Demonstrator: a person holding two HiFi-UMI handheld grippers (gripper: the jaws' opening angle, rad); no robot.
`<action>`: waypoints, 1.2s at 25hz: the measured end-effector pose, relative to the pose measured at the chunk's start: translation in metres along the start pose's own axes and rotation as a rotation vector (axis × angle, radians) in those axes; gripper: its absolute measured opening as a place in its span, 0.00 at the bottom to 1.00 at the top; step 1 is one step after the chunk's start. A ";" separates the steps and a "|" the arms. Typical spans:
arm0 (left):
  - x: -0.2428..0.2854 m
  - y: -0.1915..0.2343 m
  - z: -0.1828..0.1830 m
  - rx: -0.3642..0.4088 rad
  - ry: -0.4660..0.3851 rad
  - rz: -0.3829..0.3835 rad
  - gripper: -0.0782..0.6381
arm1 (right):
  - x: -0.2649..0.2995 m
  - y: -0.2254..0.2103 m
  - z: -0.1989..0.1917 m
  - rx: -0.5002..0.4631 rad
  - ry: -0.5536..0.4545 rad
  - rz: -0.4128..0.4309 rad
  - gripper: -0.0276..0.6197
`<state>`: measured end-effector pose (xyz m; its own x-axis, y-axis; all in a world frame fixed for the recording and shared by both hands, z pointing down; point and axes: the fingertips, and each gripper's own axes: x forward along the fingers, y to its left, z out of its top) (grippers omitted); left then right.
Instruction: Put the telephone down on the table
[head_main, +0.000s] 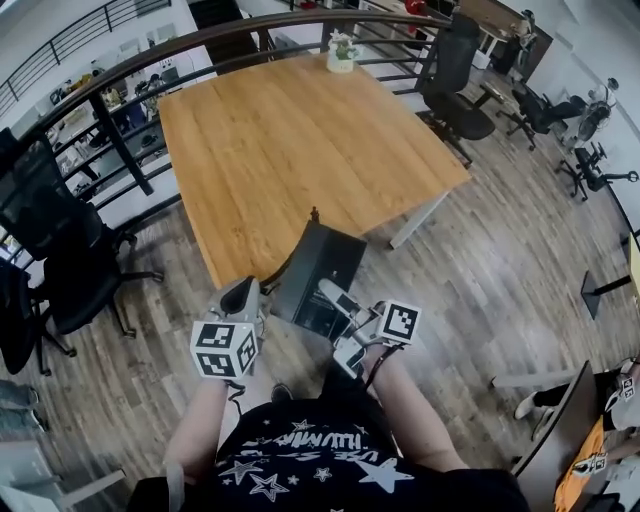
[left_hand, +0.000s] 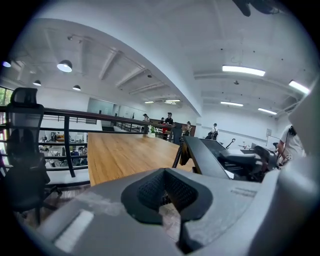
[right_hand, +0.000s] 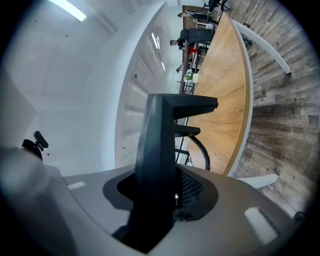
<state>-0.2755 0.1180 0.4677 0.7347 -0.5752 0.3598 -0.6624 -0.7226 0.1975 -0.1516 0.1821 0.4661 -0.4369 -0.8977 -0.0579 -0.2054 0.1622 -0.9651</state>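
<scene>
A: Right gripper view: right tongs (right_hand: 165, 200) clamped on the telephone (right_hand: 157, 145). It's a matte black slab with hard edges and a coiled cord (right_hand: 202, 150).
B: Head view adds where: it's held up at the near edge of the glossy wood-grain tabletop (head_main: 300, 130). Left tongs (head_main: 242, 295) are together and empty, just beside it.

The base of the telephone (right_hand: 156, 150) is buried in the jaws of the right gripper (right_hand: 167, 200); people (left_hand: 169, 120) at 12 o'clock are too small to tell apart.

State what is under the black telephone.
Seen from the head view, the telephone hangs in the right gripper above the near edge of the wooden table and the plank floor. Its body covers that stretch of edge.
</scene>
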 end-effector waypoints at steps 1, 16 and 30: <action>0.008 0.001 0.002 -0.006 0.001 0.015 0.11 | 0.003 -0.005 0.008 0.004 0.012 0.000 0.29; 0.134 -0.015 0.052 -0.025 0.002 0.160 0.11 | 0.051 -0.052 0.154 0.019 0.142 0.039 0.29; 0.205 -0.016 0.073 -0.103 0.005 0.294 0.11 | 0.068 -0.081 0.231 0.035 0.308 0.033 0.29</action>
<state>-0.1036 -0.0161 0.4713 0.5091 -0.7514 0.4197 -0.8578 -0.4831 0.1757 0.0378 0.0133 0.4809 -0.6889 -0.7247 -0.0143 -0.1588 0.1702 -0.9725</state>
